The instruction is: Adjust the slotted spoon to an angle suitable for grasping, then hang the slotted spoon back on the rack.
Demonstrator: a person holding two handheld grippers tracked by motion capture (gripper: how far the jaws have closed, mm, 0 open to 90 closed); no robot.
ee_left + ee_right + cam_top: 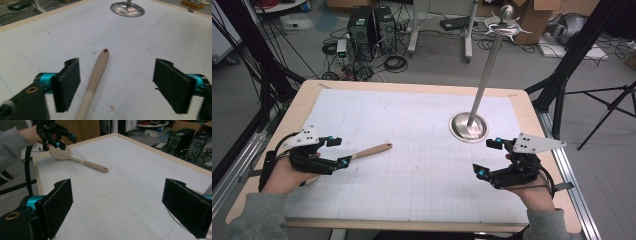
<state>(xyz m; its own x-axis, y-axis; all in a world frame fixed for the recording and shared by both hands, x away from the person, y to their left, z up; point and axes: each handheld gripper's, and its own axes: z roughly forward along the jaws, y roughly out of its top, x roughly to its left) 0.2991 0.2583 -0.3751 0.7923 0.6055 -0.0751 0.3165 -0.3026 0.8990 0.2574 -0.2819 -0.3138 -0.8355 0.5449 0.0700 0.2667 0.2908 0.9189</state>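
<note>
A beige slotted spoon (75, 158) lies on the white gridded mat, its handle (372, 150) pointing toward the table's middle. My left gripper (338, 151) hovers over the spoon's head end. In the left gripper view the handle (96, 77) runs up between the wide-open jaws of this gripper (117, 85), and neither pad touches it. My right gripper (487, 157) stands open near the right front of the mat with nothing between its jaws (117, 207). A metal stand with a round base (468, 126) and a tall pole rises just beyond it.
The mat (412, 110) covers most of the wooden table (307, 95). Computer towers (372, 27), cables and boxes sit on the floor behind. Black tripod legs (612, 100) stand to the right, and a metal rail runs along each side of the table.
</note>
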